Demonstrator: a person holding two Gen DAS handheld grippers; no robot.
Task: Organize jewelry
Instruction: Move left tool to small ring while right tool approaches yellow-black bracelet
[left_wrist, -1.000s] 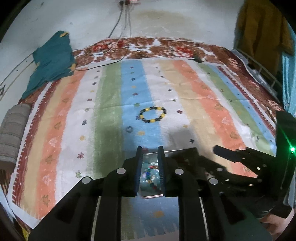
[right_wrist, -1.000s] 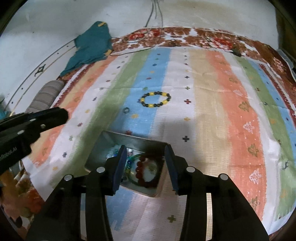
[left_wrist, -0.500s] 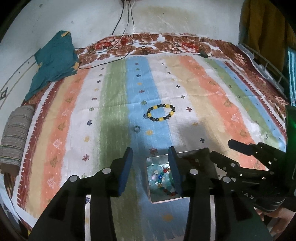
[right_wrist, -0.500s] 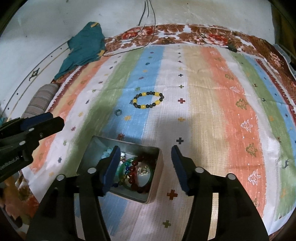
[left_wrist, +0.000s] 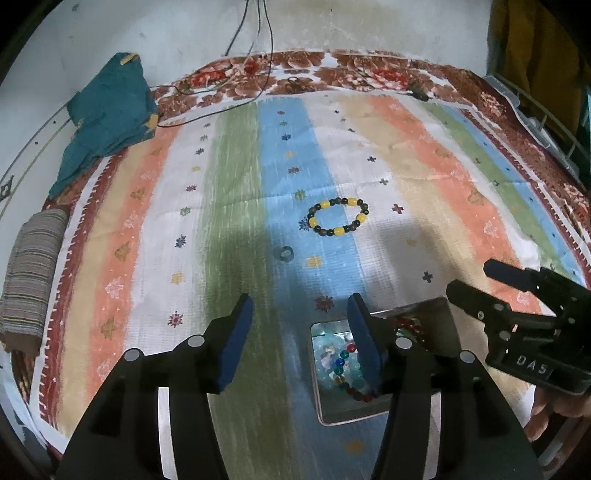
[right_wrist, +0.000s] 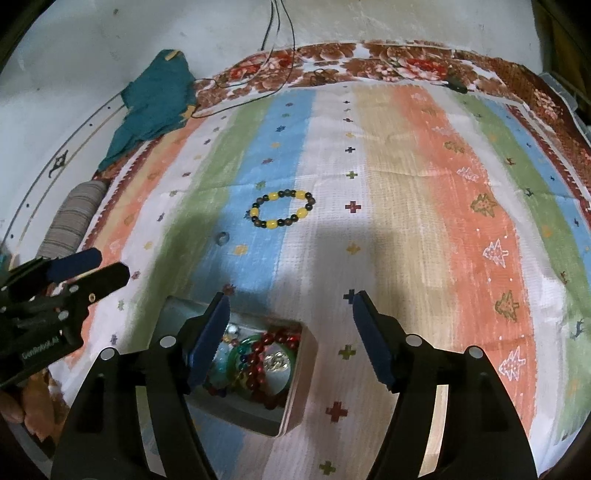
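Observation:
A metal tin (left_wrist: 452, 321) (right_wrist: 306, 354) holding several bead bracelets and trinkets sits on the striped cloth near me. A yellow-and-dark bead bracelet (left_wrist: 338, 217) (right_wrist: 283, 208) lies farther out on the blue stripe. A small ring (left_wrist: 283, 253) (right_wrist: 222, 238) lies to its near left. My left gripper (left_wrist: 301, 338) is open and empty, just left of the tin. My right gripper (right_wrist: 290, 338) is open and empty, over the tin's right edge. Each gripper shows at the edge of the other's view.
A teal cloth (left_wrist: 107, 114) lies at the far left corner of the striped cloth (left_wrist: 424, 184). A folded striped fabric (left_wrist: 31, 273) sits at the left edge. Cables (left_wrist: 258, 44) run down the wall onto the far border. A wire rack (left_wrist: 539, 110) stands at right.
Both grippers have opened wide and drawn back and up from the tin. The left gripper has shifted left, so the tin now lies to its right.

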